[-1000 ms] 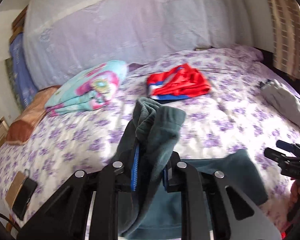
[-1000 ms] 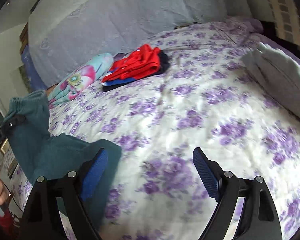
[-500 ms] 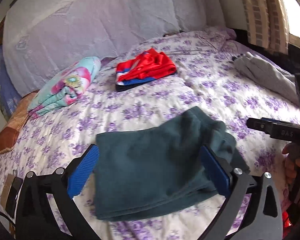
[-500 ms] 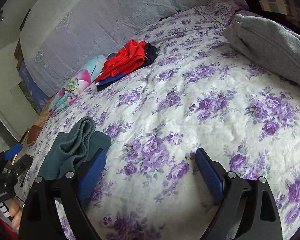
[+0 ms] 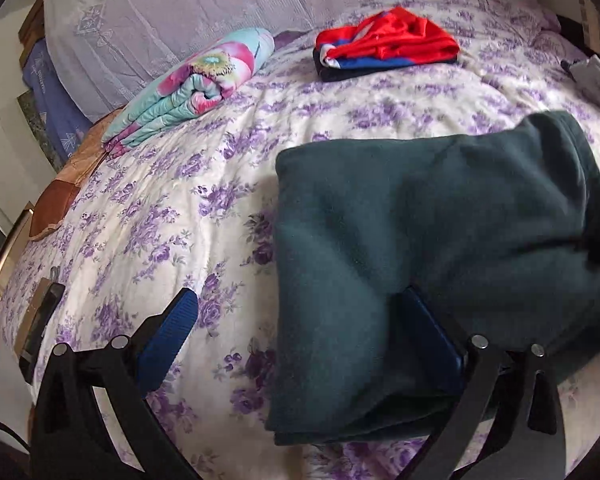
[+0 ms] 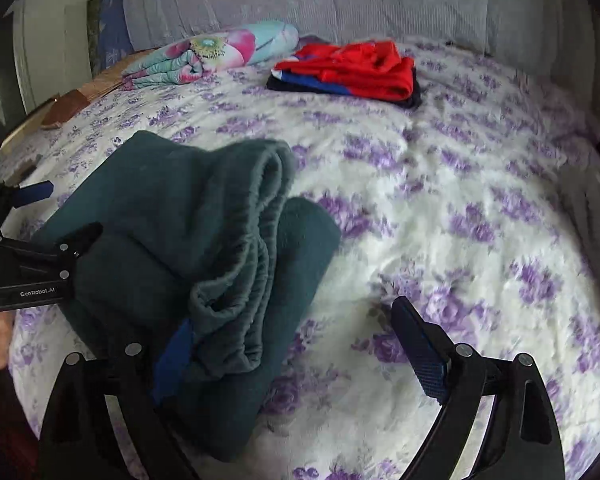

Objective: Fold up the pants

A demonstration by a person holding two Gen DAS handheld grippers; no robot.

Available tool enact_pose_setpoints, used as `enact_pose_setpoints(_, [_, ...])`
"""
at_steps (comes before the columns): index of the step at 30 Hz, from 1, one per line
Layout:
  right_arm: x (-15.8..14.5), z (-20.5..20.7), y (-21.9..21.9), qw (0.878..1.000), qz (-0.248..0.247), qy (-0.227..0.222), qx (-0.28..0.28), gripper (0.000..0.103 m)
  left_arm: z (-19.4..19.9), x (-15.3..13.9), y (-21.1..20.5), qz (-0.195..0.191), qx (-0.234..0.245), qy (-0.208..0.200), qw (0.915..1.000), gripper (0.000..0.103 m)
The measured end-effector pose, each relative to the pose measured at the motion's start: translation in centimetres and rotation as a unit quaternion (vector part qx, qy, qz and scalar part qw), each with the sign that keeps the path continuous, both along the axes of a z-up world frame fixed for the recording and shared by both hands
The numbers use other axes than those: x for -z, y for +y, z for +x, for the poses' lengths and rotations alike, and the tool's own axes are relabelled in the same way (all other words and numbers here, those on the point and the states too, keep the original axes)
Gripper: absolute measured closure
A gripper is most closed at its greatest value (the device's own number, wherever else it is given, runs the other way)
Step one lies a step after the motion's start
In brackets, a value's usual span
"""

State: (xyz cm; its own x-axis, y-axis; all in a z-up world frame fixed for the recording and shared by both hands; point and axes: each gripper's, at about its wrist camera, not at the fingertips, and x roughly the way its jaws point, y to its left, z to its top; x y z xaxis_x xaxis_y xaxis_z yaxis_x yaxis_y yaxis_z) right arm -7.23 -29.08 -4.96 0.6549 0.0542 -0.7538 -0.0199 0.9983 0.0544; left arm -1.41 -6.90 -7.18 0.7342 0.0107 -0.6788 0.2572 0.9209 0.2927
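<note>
Your dark teal fleece pants point(image 5: 440, 240) lie folded in a thick bundle on the white bedspread with purple flowers point(image 5: 180, 208), near its front edge. The left gripper point(image 5: 300, 344) has just been opening and now stands wide, gripping nothing, though 1 pad is tucked under the bundle's edge. The right gripper point(image 6: 296, 344) gapes too, its left pad against the bunched waistband. You look to be finishing the fold; next, slide both clear and tidy that loose waistband.
</note>
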Motion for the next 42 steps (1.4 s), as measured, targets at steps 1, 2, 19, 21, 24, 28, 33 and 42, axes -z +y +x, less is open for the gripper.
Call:
enact_pose_setpoints(1, [-0.5, -0.6, -0.9, 1.0, 0.022, -0.012, 0.012, 0.01, -0.1, -0.2, 0.1, 0.001, 0.002, -0.001, 1.0, 0.004])
enact_pose_setpoints(2, [-0.7, -0.8, -1.1, 0.999, 0.022, -0.018, 0.014, 0.01, 0.0, -0.3, 0.0, 0.003, 0.004, -0.002, 1.0, 0.004])
enact_pose_setpoints(19, [-3.0, 6.1, 0.6, 0.998, -0.026, -0.043, 0.049, 0.009, 3.8, -2.9, 0.6, -0.04, -0.017, -0.008, 0.999, 0.004])
enact_pose_setpoints(21, [-1.3, 6.3, 0.1, 0.998, -0.02, -0.018, 0.05, 0.007, 4.4, -2.4, 0.6, -0.04, -0.022, -0.002, 0.9989, 0.004])
enact_pose_setpoints(24, [-0.7, 6.1, -0.5, 0.998, 0.005, -0.018, 0.053, 0.005, 5.0, -1.2, 0.5, -0.039, -0.025, 0.012, 0.9989, 0.004])
enact_pose_setpoints(28, [-1.7, 5.0, -0.3, 0.998, 0.008, -0.049, 0.049, 0.005, 5.1, -0.9, 0.6, -0.042, -0.025, 0.013, 0.9987, 0.004])
enact_pose_setpoints(33, [-3.4, 2.2, -0.4, 0.996, 0.026, -0.078, 0.042, 0.005, 5.3, -0.8, 0.9, -0.054, -0.025, 0.021, 0.998, 0.004])
enact_pose_setpoints(42, [0.1, 1.3, 0.3, 0.999, 0.025, 0.004, 0.024, 0.004, 5.3, -0.6, 1.1, -0.064, -0.029, 0.026, 0.9972, 0.004])
